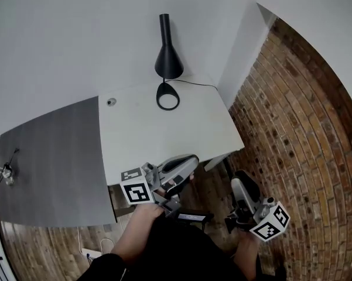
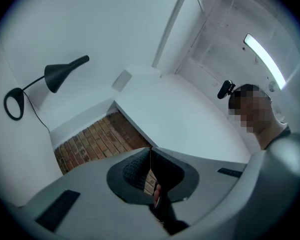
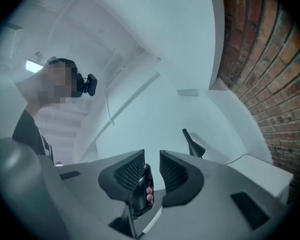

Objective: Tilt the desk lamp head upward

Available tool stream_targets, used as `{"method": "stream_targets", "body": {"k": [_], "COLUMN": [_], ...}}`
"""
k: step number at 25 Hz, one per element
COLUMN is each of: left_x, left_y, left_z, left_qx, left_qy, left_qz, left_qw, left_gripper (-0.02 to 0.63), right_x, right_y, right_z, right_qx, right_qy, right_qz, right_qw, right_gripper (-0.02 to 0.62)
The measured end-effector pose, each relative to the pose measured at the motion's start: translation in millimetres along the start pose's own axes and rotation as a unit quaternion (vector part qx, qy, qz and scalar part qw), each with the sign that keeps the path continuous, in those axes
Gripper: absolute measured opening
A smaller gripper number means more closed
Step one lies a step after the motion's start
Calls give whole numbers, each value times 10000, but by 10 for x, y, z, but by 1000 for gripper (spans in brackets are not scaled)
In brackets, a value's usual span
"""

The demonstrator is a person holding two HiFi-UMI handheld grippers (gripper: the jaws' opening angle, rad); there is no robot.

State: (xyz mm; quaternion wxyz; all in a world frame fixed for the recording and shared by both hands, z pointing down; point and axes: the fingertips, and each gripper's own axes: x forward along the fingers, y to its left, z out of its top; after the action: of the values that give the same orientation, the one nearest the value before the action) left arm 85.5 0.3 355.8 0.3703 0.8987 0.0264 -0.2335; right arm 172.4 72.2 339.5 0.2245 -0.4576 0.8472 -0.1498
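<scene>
Sitting at 12 o'clock from both grippers in head view, the desk lamp (image 1: 167,60) is well apart from them, at the far edge of the white desk (image 1: 164,139), close to the white wall. It is black, with the cone head's wide end toward its ring base.

Left gripper (image 1: 184,164) is at 6 o'clock, over the desk's near edge, jaws closed together with nothing in them. Right gripper (image 1: 243,183) is at 5 o'clock, off the desk's near right corner, jaws parted and empty.

Left gripper view has the lamp at 10 o'clock. Right gripper view has it just past the jaws at 1 o'clock.

Count:
- one lamp
- one desk
- two grippers
- one black cable (image 1: 200,85), leaving the lamp toward 3 o'clock
- one round cap (image 1: 111,102), at 9 o'clock of the base
- one grey panel (image 1: 53,163), touching the desk's left side

Open desk top lies between grippers and lamp. Brick wall (image 1: 298,116) runs along the 3 o'clock side, just beside the desk's right edge.
</scene>
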Motion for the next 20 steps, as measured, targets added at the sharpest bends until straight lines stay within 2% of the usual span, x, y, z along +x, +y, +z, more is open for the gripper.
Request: {"method": "stream_targets", "body": {"k": [7, 13, 18, 20], "left_x": [-364, -526, -541, -511], "left_y": [445, 697, 860, 915], "left_z": [615, 886, 1067, 1097], "left_qx": [114, 271, 532, 618], "left_qy": [-339, -566, -658, -720], "left_qz": [261, 542, 902, 1033], "left_qw": [9990, 9966, 9923, 9901], "left_gripper": [18, 21, 113, 130], "right_x": [765, 1159, 1456, 1528], "right_y": [-160, -288, -403, -498], "right_z": [-222, -343, -306, -297], "right_qx": [181, 298, 342, 420], "right_qy": [261, 481, 567, 626], "right_qz": [110, 263, 601, 740], "right_qw": [9994, 9981, 9960, 9944], "right_gripper": [97, 97, 97, 97]}}
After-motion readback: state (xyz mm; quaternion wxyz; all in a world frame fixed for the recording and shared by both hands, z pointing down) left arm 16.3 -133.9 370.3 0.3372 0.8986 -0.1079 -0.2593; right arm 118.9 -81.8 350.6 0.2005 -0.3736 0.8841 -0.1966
